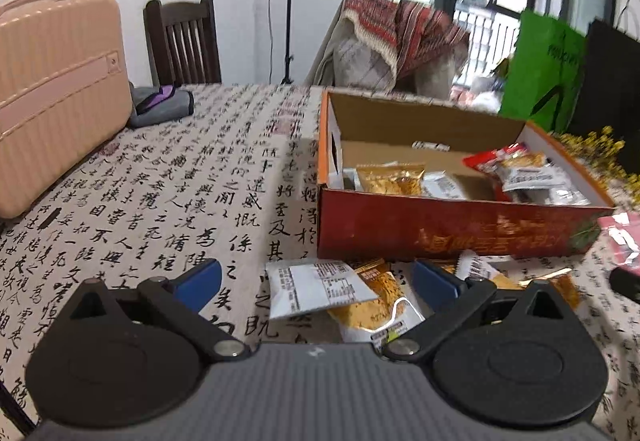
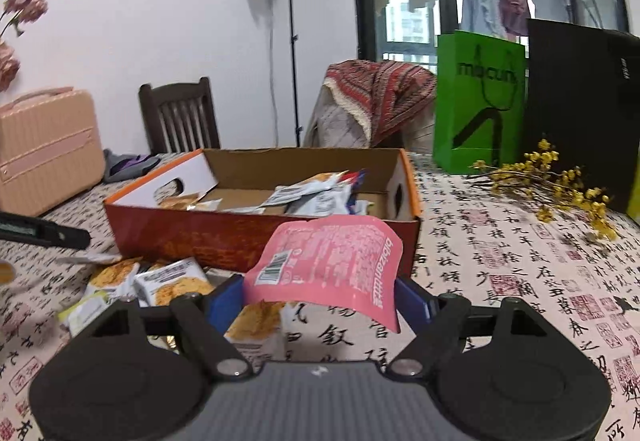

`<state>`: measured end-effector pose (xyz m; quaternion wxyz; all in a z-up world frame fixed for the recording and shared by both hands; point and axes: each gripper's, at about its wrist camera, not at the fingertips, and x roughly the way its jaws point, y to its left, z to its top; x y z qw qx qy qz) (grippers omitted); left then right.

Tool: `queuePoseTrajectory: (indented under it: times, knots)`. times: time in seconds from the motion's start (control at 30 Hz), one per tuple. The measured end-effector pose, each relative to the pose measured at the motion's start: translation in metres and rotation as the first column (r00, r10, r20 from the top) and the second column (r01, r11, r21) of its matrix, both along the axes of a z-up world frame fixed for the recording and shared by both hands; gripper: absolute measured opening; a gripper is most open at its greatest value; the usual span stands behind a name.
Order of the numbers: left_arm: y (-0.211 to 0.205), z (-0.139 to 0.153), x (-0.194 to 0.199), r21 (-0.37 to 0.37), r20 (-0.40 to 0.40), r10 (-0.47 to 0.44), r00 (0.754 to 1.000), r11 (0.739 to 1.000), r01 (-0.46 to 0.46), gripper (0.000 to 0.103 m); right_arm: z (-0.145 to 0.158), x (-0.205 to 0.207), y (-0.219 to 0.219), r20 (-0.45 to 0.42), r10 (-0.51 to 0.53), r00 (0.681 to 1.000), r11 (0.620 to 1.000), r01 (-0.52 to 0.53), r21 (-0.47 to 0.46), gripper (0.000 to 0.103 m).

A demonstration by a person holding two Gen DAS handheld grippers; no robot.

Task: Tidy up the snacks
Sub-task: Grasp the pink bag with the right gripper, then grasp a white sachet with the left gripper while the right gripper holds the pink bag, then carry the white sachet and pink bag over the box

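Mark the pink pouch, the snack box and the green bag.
pink pouch (image 2: 328, 261): right wrist view, middle of its printed back.
snack box (image 2: 200, 237): right wrist view, red front wall.
green bag (image 2: 476, 101): right wrist view, front face.

The pink suitcase (image 1: 56, 101) is cut by the left edge in both views, so its full width is not seen. The black bag (image 2: 580, 109) runs out at the right edge. In the left wrist view the green bag (image 1: 544, 73) is blurred, its print not readable. The red box (image 2: 248, 233) hides the lower part of the packets inside, and the pink pouch (image 2: 332, 261) covers part of its front wall. The small print on the white packet (image 1: 320, 289) is too small to read. A black object (image 2: 44, 231) enters from the left edge; what it is, cannot tell. Loose packets (image 2: 168, 281) partly hidden behind the gripper body.
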<state>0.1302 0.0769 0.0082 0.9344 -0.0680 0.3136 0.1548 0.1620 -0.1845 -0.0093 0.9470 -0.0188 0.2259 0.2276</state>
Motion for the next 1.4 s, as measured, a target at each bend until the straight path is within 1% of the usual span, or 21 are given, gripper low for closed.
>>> queuePoseTrajectory:
  times: [0.07, 0.13, 0.23, 0.3, 0.33, 0.37, 0.4, 0.47, 0.5, 0.57, 0.73, 0.87, 1.1, 1.27, 1.4]
  knots:
    - [0.001, -0.007, 0.013, 0.001, -0.037, 0.027, 0.999, 1.0, -0.027, 0.103, -0.002, 0.002, -0.003, -0.001, -0.012, 1.0, 1.0, 0.012, 0.012, 0.08]
    - [0.005, -0.014, 0.021, -0.013, -0.061, 0.053, 0.997, 0.998, -0.054, 0.103, -0.003, 0.004, -0.006, -0.004, -0.022, 1.0, 0.999, 0.022, 0.024, 0.08]
    - [0.01, -0.023, 0.025, -0.027, -0.074, 0.082, 0.994, 0.996, -0.084, 0.103, -0.007, 0.008, -0.011, -0.017, -0.038, 0.999, 0.998, 0.039, 0.042, 0.08]
    - [0.013, -0.026, 0.026, -0.04, -0.07, 0.089, 0.994, 0.995, -0.092, 0.099, -0.008, 0.01, -0.014, -0.022, -0.049, 0.999, 0.997, 0.05, 0.055, 0.08]
    - [0.014, -0.026, 0.027, -0.042, -0.072, 0.093, 0.993, 0.995, -0.096, 0.095, -0.009, 0.011, -0.015, -0.025, -0.054, 0.998, 0.997, 0.055, 0.059, 0.08]
    - [0.015, -0.027, 0.028, -0.045, -0.073, 0.094, 0.993, 0.994, -0.097, 0.089, -0.009, 0.012, -0.016, -0.028, -0.056, 0.998, 0.996, 0.058, 0.062, 0.08]
    - [0.017, -0.028, 0.028, -0.054, -0.074, 0.092, 0.993, 0.994, -0.096, 0.086, -0.01, 0.012, -0.016, -0.029, -0.057, 0.998, 0.996, 0.058, 0.063, 0.08]
    - [0.019, -0.029, 0.029, -0.076, -0.075, 0.087, 0.993, 0.993, -0.093, 0.076, -0.011, 0.012, -0.017, -0.03, -0.056, 0.998, 0.996, 0.058, 0.067, 0.081]
    - [0.02, -0.03, 0.028, -0.09, -0.069, 0.083, 0.994, 0.992, -0.089, 0.073, -0.011, 0.012, -0.017, -0.03, -0.056, 0.998, 0.996, 0.058, 0.07, 0.081]
    - [0.022, -0.032, 0.027, -0.11, -0.061, 0.078, 0.995, 0.99, -0.085, 0.062, -0.012, 0.013, -0.017, -0.033, -0.057, 0.998, 0.995, 0.059, 0.075, 0.081]
    - [0.026, -0.031, 0.023, -0.134, -0.047, 0.076, 0.996, 0.988, -0.082, 0.054, -0.013, 0.014, -0.017, -0.041, -0.062, 0.997, 0.995, 0.065, 0.074, 0.081]
    - [0.029, -0.03, 0.02, -0.146, -0.04, 0.087, 0.995, 0.985, -0.092, 0.053, -0.013, 0.015, -0.018, -0.041, -0.066, 0.997, 0.995, 0.069, 0.076, 0.081]
    - [0.03, -0.024, 0.006, -0.137, -0.014, 0.094, 0.995, 0.986, -0.095, 0.051, -0.014, 0.015, -0.019, -0.038, -0.066, 0.997, 0.995, 0.069, 0.079, 0.081]
    - [0.027, -0.016, -0.009, -0.13, 0.023, 0.081, 0.996, 0.989, -0.077, 0.051, -0.014, 0.012, -0.018, -0.032, -0.063, 0.998, 0.995, 0.065, 0.08, 0.081]
    - [0.024, -0.004, -0.022, -0.124, 0.065, 0.066, 0.996, 0.991, -0.058, 0.051, -0.009, 0.008, -0.016, -0.011, -0.053, 0.999, 0.996, 0.054, 0.072, 0.081]
